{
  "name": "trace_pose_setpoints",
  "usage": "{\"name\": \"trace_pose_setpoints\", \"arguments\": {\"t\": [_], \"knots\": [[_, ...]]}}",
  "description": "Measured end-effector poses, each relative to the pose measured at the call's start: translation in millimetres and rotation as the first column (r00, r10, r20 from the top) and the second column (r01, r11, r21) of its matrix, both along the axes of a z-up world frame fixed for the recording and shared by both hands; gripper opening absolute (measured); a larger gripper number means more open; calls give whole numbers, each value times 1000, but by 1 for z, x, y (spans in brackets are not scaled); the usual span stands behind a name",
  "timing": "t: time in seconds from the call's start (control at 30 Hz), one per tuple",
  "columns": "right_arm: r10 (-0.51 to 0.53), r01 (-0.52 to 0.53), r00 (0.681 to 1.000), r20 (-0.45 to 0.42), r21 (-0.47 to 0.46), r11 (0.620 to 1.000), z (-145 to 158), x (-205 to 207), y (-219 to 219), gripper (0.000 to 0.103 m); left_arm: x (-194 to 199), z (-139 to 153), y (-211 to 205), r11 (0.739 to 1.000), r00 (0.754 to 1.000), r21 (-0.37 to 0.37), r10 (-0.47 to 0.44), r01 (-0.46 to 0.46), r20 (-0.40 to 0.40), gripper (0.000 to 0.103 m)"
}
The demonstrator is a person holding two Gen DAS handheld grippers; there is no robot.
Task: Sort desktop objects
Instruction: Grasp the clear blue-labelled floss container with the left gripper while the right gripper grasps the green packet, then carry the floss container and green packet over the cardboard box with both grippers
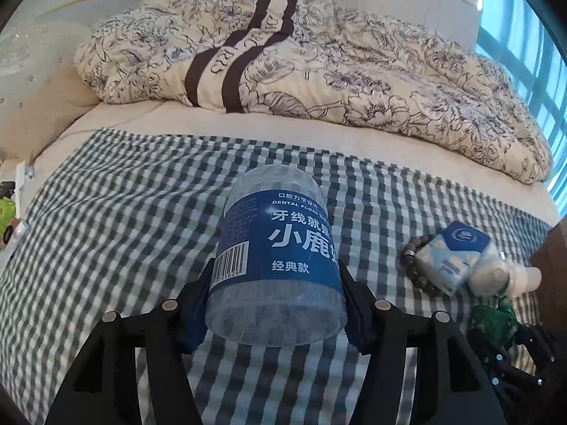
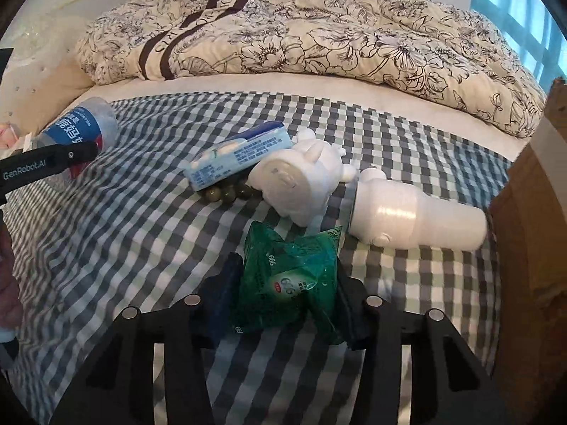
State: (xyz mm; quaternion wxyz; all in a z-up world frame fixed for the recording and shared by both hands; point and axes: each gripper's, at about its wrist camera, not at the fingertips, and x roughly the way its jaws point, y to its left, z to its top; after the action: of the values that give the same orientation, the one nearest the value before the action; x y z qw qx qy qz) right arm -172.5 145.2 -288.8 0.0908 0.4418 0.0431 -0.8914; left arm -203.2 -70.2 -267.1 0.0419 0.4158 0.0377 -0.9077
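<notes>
Holding: our left gripper (image 1: 274,304) has its jaws closed against the sides of the floss jar (image 1: 278,265); our right gripper (image 2: 280,304) pinches the green packet (image 2: 290,279).
Jar look: clear plastic cylinder, blue label with white Chinese text, "DENTAL FLOSS" and a barcode.
Jar contents: we see pale blurred pieces inside, too unclear to tell apart.
Jar place: tilted, raised above the checked cloth (image 1: 124,248), at its left part.
Packet look: crinkled, translucent green, with "999" printed on it.
Pile: we see a blue-white box (image 2: 241,156) resting on a bead bracelet (image 2: 226,193), a white figurine (image 2: 301,184) touching the box, and a white bottle (image 2: 418,216) lying just beside it.
Behind: a floral quilt (image 2: 319,32).
</notes>
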Motion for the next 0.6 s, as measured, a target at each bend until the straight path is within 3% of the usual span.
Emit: {"name": "trace_pose_setpoints", "arguments": {"t": [0.27,0.43,0.6], "knots": [[-1,1,999,-45,-6,1000,44,38,7,47,40,40,7,1000,998,4,-7,7,-55,62],[-17,15,996,-90,-31,999,81,57,14,47,61,67,12,998,996,47,-34,38,-80,62],[-23,15,990,-142,-56,998,115,77,16,47,87,98,17,997,989,34,-61,66,-132,62]]}}
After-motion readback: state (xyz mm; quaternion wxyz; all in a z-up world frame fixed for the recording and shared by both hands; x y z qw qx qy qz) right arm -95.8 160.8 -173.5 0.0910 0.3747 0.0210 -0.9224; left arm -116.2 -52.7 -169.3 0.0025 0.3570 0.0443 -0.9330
